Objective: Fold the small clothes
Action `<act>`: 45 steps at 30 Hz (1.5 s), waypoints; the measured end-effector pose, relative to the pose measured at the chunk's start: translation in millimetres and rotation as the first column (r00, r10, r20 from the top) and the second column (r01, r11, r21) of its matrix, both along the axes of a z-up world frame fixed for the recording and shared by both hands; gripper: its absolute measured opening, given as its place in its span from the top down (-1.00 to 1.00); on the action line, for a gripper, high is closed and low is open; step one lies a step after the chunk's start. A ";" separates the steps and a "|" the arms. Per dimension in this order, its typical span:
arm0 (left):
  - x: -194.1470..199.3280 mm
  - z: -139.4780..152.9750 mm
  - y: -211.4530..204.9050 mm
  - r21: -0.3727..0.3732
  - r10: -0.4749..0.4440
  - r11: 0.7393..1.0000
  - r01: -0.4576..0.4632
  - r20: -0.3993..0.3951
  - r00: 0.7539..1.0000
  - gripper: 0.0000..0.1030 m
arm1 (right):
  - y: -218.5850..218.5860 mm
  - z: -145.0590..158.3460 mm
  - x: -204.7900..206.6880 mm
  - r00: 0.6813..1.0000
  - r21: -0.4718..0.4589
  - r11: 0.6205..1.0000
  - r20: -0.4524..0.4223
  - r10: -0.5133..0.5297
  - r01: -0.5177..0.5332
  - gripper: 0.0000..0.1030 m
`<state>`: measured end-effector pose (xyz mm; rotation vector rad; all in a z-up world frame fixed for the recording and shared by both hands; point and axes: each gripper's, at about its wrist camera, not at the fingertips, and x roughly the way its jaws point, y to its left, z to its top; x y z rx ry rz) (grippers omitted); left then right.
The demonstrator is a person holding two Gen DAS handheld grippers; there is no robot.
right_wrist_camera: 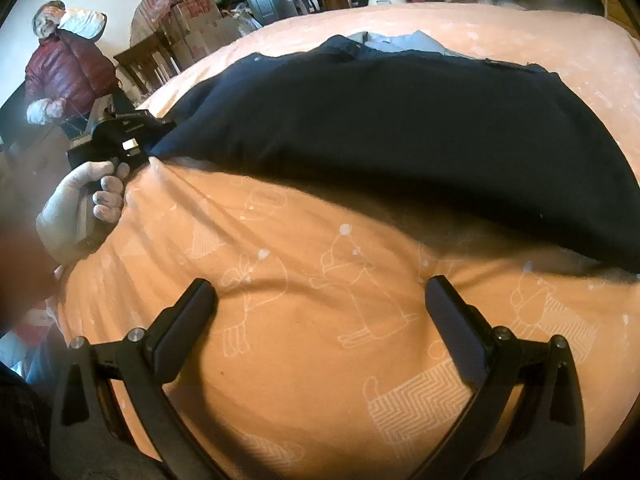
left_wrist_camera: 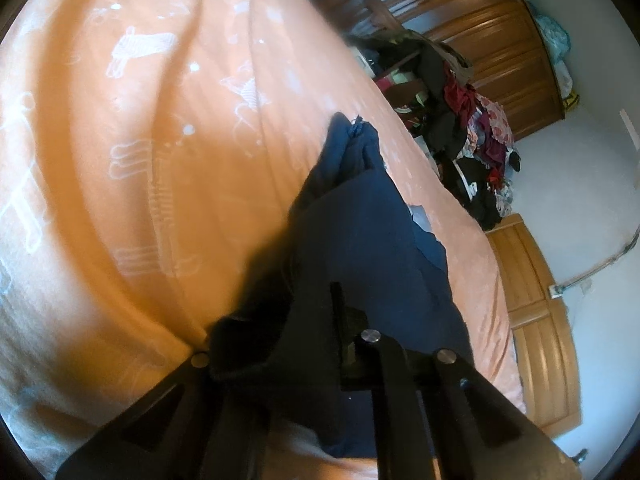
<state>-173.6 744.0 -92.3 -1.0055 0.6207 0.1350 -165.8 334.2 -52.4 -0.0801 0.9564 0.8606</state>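
Note:
A dark navy garment [right_wrist_camera: 400, 140] lies spread across the orange bedspread [right_wrist_camera: 320, 360], with a light grey piece [right_wrist_camera: 400, 42] showing at its far edge. My left gripper [right_wrist_camera: 124, 144], held by a gloved hand [right_wrist_camera: 72, 208], is shut on the garment's left corner. In the left wrist view the navy cloth [left_wrist_camera: 360, 220] drapes over my left gripper [left_wrist_camera: 304, 320] and hides one finger. My right gripper [right_wrist_camera: 320, 304] stands open above bare bedspread, a little short of the garment's near edge, with nothing between its fingers.
A heap of mixed clothes [left_wrist_camera: 472, 132] sits on a chair beyond the bed, in front of a wooden wardrobe [left_wrist_camera: 500, 40]. A wooden bed end [left_wrist_camera: 532, 312] borders the bed. A person in a red jacket [right_wrist_camera: 68, 68] stands at far left near cardboard boxes [right_wrist_camera: 192, 28].

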 end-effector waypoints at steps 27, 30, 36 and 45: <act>-0.4 1.7 -1.1 0.020 0.002 1.000 -0.003 0.008 1.000 0.75 | -4.2 -0.6 3.3 1.000 0.060 0.998 0.001 -0.011 0.011 -1.00; -0.2 1.7 -1.1 0.021 0.002 1.000 -0.003 0.007 1.000 0.75 | -4.8 -1.1 3.2 1.000 0.063 0.998 0.000 -0.012 0.011 -1.00; -0.1 1.8 -0.9 0.021 0.003 1.000 -0.003 0.007 1.000 0.75 | -4.7 -1.0 3.0 1.000 0.063 0.998 0.000 -0.011 0.011 -1.00; 5.9 13.7 -7.7 0.084 -0.018 0.996 0.019 -0.018 1.000 0.71 | 14.5 25.8 -0.5 0.999 -0.085 0.996 -0.040 0.014 -0.017 -1.00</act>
